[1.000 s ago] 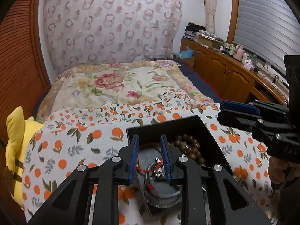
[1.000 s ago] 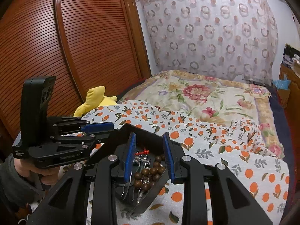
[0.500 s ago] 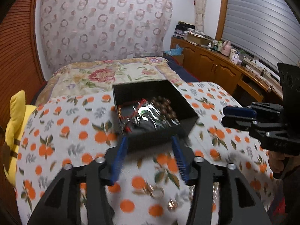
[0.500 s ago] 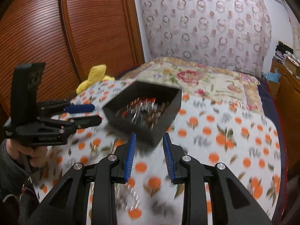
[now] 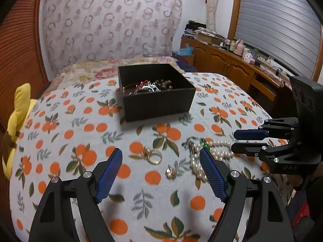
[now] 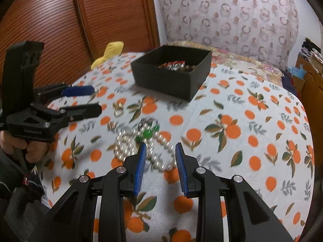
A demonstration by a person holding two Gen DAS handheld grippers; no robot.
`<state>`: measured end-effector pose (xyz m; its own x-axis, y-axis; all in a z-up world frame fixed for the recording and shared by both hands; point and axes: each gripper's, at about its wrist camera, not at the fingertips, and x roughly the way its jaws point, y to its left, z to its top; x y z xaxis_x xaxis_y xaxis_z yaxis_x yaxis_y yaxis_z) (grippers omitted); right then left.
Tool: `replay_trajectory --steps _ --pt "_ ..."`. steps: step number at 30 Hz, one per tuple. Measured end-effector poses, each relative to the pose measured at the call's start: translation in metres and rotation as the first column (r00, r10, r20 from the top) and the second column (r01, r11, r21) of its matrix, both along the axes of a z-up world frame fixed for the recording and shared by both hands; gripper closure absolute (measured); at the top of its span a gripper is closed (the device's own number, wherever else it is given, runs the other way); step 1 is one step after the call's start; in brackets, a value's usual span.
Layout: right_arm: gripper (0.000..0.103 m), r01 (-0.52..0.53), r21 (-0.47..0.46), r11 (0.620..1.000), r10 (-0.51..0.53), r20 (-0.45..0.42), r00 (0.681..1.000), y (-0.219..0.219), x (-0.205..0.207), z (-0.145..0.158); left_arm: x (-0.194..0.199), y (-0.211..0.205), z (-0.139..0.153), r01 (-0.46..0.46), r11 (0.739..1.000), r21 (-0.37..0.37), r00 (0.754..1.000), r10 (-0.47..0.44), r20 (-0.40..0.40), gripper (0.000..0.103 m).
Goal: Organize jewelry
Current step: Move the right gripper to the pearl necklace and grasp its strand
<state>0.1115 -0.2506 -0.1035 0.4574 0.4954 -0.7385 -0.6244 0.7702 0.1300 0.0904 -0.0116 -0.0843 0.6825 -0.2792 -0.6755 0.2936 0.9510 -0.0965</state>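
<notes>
A black jewelry box (image 5: 155, 92) sits on the orange-print cloth and holds a red cord bracelet, brown beads and silver pieces; it also shows in the right wrist view (image 6: 171, 71). On the cloth in front of it lie a gold ring (image 5: 154, 157), a small earring (image 5: 171, 172), a pearl necklace (image 5: 210, 157) and a green-beaded piece (image 6: 147, 134). My left gripper (image 5: 161, 169) is wide open and empty, just short of the ring. My right gripper (image 6: 159, 161) is open and empty, over the pearl necklace (image 6: 129, 147).
The cloth (image 5: 80, 141) covers a bed. A yellow plush toy (image 5: 18, 117) lies at its left edge by a wooden sliding door (image 6: 50, 20). A wooden sideboard (image 5: 232, 66) with clutter stands at the right under a shuttered window.
Both grippers have pulled back from the box toward the near side of the cloth. The left gripper has opened wider. The loose jewelry has come into view in front of them.
</notes>
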Motion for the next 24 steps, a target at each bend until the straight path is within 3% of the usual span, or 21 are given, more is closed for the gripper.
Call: replay_trajectory --steps 19,24 --pt "0.071 -0.096 -0.104 0.99 0.095 -0.015 0.995 0.02 -0.001 -0.013 -0.022 0.013 -0.007 -0.017 1.0 -0.001 1.0 0.017 -0.009 0.027" --pt "0.087 -0.109 -0.126 0.986 0.11 0.001 0.994 0.022 -0.006 -0.015 -0.023 0.011 -0.007 -0.015 1.0 -0.005 1.0 0.015 -0.012 0.027"
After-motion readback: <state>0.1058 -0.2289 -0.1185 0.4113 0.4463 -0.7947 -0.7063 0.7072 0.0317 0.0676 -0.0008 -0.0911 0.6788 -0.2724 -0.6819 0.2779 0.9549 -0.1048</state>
